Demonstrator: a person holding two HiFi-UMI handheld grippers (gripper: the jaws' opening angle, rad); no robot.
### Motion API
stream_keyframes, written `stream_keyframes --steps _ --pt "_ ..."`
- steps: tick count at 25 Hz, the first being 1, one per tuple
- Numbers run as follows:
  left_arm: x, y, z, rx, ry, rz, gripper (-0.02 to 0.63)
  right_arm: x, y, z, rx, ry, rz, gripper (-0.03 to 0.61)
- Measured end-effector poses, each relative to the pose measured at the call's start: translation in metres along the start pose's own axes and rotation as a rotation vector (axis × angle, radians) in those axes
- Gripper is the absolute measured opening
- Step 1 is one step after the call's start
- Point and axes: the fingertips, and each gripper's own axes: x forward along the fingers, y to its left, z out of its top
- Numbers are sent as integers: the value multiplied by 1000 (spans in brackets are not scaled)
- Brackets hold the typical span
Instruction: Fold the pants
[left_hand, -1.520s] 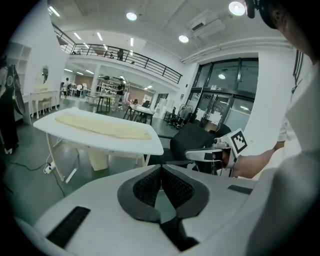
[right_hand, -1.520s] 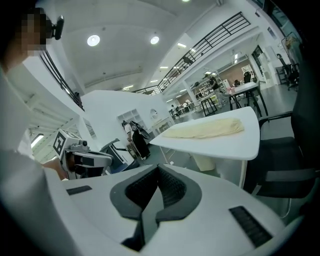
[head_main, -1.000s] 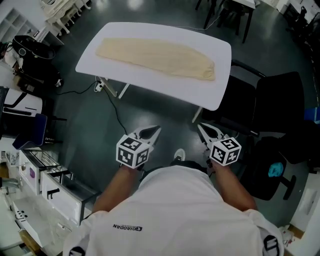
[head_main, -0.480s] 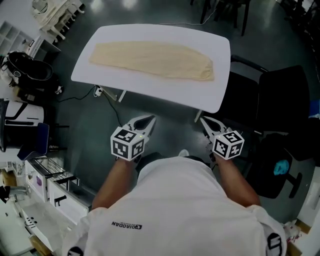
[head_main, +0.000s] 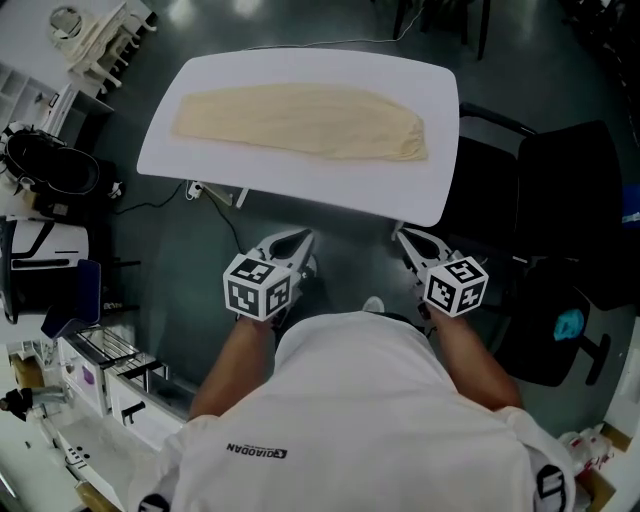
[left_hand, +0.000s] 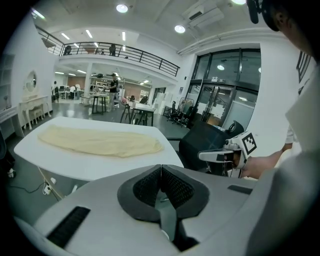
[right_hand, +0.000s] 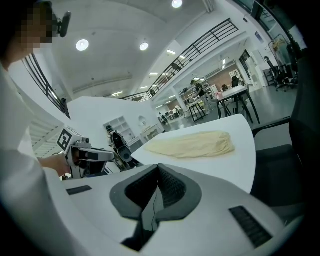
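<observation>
Cream pants (head_main: 300, 120) lie flat and lengthwise on the white table (head_main: 300, 190), with the waistband end at the right. They also show in the left gripper view as pants (left_hand: 100, 142) and in the right gripper view as pants (right_hand: 192, 144). My left gripper (head_main: 297, 240) is held short of the table's near edge, shut and empty. My right gripper (head_main: 402, 238) is level with it near the table's near right corner, also shut with nothing between the jaws. Neither touches the pants or the table.
A black office chair (head_main: 545, 200) stands right of the table. A cable (head_main: 225, 215) trails on the dark floor under the table's near left side. Shelving and a cart with clutter (head_main: 60, 300) line the left.
Both grippers have come a little closer to the table's near edge. The table and pants sit lower and larger in the head view. The jaws stayed shut.
</observation>
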Motion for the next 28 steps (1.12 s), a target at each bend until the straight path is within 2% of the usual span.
stream_keyframes --steps 4,10,17,23,28 --pt "17 18 11 26 2 -48 28 14 -14 6 10 -3 -58 17" --pt "34 80 46 42 -1 -49 28 44 -22 24 4 -4 -123 17" --pt "64 128 87 91 14 -150 28 94 -30 56 15 -28 -214 17" --pt "71 177 116 135 21 -216 28 120 -42 89 27 -89 -341 17" --pt "76 212 124 160 33 -265 28 137 -51 98 37 -100 -440 17"
